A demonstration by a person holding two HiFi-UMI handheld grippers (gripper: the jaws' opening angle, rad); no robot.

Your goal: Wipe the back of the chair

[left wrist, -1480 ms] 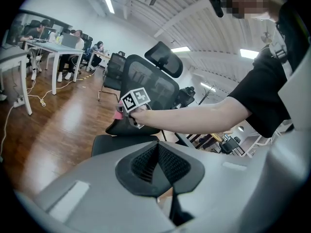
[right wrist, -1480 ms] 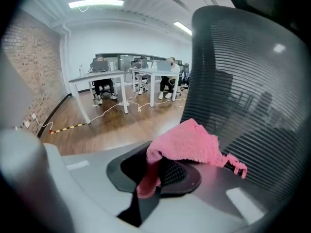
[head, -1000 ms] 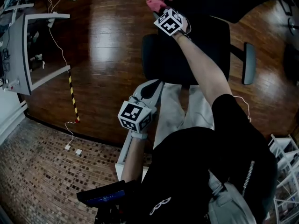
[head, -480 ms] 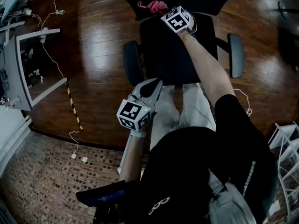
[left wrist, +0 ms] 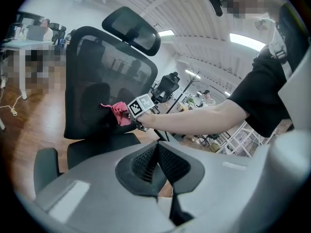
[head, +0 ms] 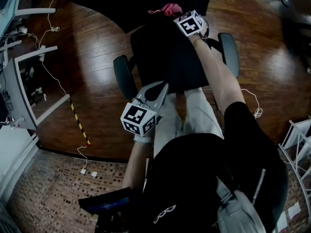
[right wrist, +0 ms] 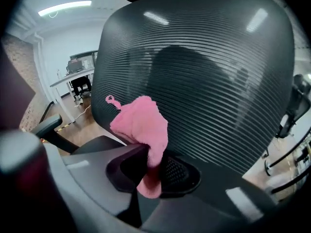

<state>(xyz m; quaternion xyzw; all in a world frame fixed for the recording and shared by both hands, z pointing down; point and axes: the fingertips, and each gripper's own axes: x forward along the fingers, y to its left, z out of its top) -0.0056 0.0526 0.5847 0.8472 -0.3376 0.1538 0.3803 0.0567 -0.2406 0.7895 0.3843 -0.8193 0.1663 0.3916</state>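
Note:
A black office chair stands in front of me, with a mesh backrest, a headrest and a seat. A pink cloth sits in my right gripper, which is shut on it and holds it up to the lower front of the backrest. Whether the cloth touches the mesh I cannot tell. In the head view the pink cloth shows just beyond the right gripper. My left gripper hangs near the seat's front edge, shut and holding nothing; its own view shows the cloth from the side.
Two armrests flank the seat. A white desk with cables stands at the left on the wooden floor. A yellow-black strip lies on the floor. A white rack is at the right. The person's legs are close to the seat.
The chair has swung round in the head view, so both armrests now show. My right gripper with the cloth has drifted slightly right along the backrest. The left gripper has barely moved.

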